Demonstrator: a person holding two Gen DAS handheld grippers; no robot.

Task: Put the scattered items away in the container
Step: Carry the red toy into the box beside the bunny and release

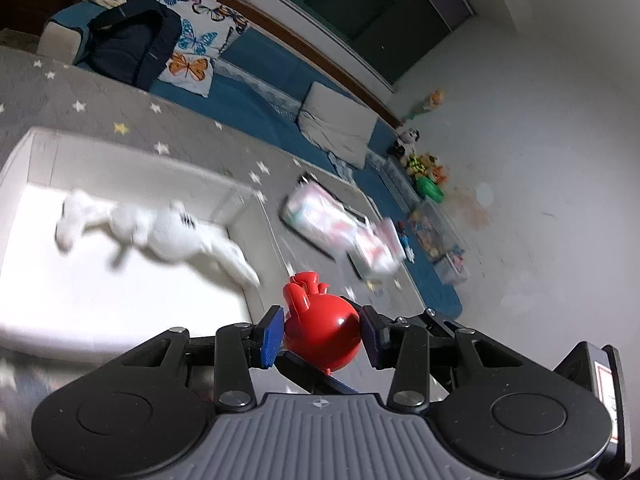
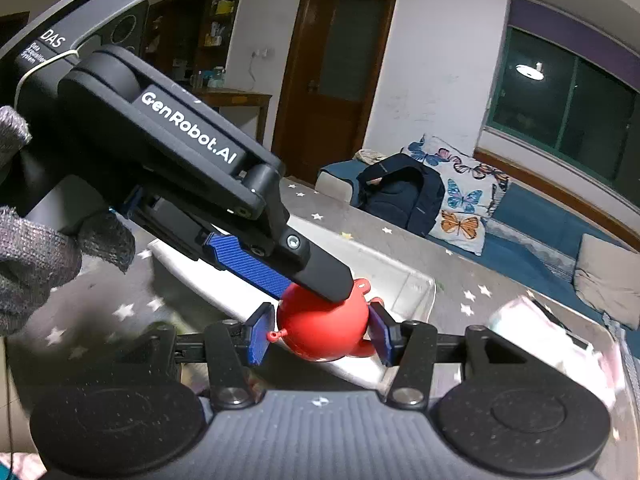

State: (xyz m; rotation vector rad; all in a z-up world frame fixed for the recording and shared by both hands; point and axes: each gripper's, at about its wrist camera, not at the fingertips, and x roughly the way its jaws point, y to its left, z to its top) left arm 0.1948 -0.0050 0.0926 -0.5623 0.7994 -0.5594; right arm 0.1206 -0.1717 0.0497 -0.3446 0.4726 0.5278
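Note:
A round red plastic toy [image 1: 320, 326] is clamped between the blue pads of my left gripper [image 1: 322, 330]. In the right wrist view the same red toy [image 2: 324, 328] sits between the pads of my right gripper [image 2: 320, 332], and the left gripper's finger [image 2: 304, 264] reaches in from the upper left and presses on it. Both grippers hold it above the edge of the white container [image 1: 40, 280]. A white plush toy [image 1: 160, 232] lies inside the container. The container rim also shows in the right wrist view [image 2: 416, 280].
The container stands on a grey star-patterned mat [image 1: 120, 112]. A pink-and-white package [image 1: 320, 220] lies on the mat to the right. Blue cushions, a dark backpack [image 2: 400, 192] and a butterfly pillow [image 2: 468, 204] lie behind. Toys and a clear bin [image 1: 436, 232] line the wall.

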